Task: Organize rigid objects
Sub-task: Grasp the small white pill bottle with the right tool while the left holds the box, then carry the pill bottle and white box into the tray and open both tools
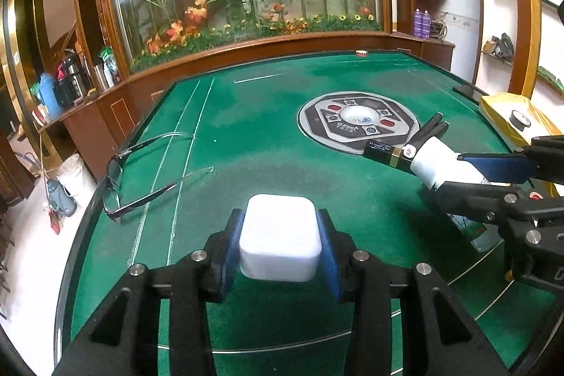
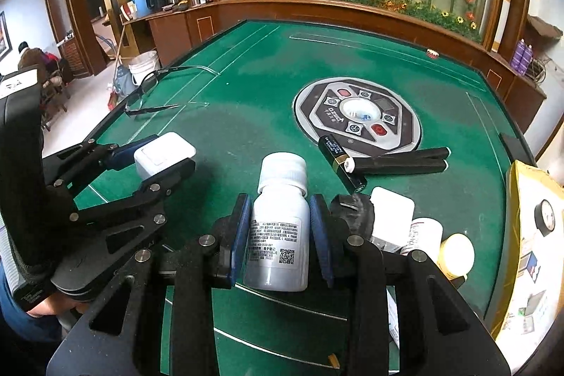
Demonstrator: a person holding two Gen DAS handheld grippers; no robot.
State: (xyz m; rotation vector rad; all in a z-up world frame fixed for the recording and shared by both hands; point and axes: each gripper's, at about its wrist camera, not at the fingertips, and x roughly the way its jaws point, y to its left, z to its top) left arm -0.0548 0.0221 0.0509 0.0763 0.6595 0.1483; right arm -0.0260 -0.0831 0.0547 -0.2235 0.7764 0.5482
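One QR code marks the white bottle (image 2: 278, 228) label

Open felt (image 2: 246, 87) mid-table; glasses (image 1: 120, 178) block left edge, battery (image 2: 340, 161) and clip (image 2: 405, 161) right.

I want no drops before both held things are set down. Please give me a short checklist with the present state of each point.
1. Left tool grips the white box between both pads: ok.
2. Right tool grips the white bottle on its body: ok.
3. Bottle cap in place: ok.
4. The two tools apart from each other: ok.
5. Free green felt between the eyeglasses and the black battery for a set-down: ok.
6. The intended place for each held thing: cannot tell.
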